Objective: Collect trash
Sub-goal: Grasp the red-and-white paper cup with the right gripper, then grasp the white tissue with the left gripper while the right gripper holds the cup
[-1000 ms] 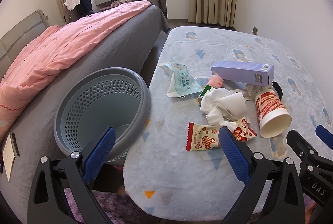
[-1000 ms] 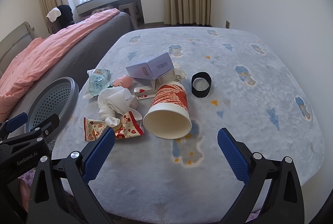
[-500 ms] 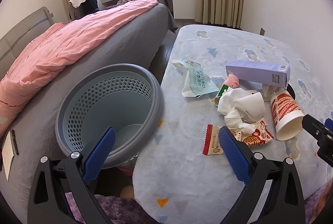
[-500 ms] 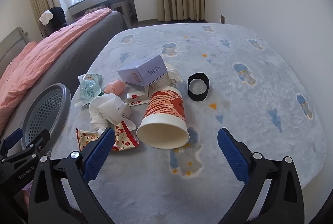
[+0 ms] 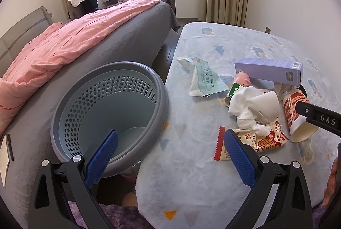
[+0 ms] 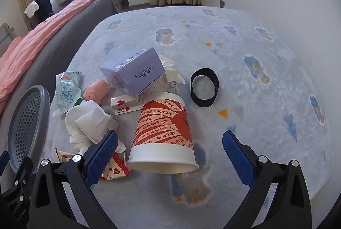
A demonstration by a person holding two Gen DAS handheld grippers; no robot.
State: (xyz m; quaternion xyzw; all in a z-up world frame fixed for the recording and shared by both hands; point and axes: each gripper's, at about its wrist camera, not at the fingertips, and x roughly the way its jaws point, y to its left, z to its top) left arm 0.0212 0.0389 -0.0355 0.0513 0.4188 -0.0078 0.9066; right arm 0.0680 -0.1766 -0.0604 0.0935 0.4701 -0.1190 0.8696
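Note:
A red and white paper cup (image 6: 163, 135) lies on its side on the blue blanketed table (image 6: 266, 84), mouth toward me, and my right gripper (image 6: 169, 156) stands open around its rim end. Left of the cup lie crumpled white tissue (image 6: 89, 124), a red snack wrapper (image 6: 114, 169), a teal wipes packet (image 6: 66, 90), a pink pig toy (image 6: 96, 88), a lilac box (image 6: 136, 71) and a playing card (image 6: 123, 105). My left gripper (image 5: 170, 156) is open, empty, between the grey perforated basket (image 5: 110, 114) and the snack wrapper (image 5: 251, 143).
A black ring (image 6: 204, 89) lies right of the box. A bed with a pink quilt (image 5: 64, 41) runs along the left, close behind the basket. A purple rug (image 5: 119, 216) shows below the table edge. The right arm's body (image 5: 319, 120) crosses the left wrist view.
The right gripper has moved forward and down toward the cup, which now looks much larger. The left gripper has swung left, bringing the basket nearer the centre of its view.

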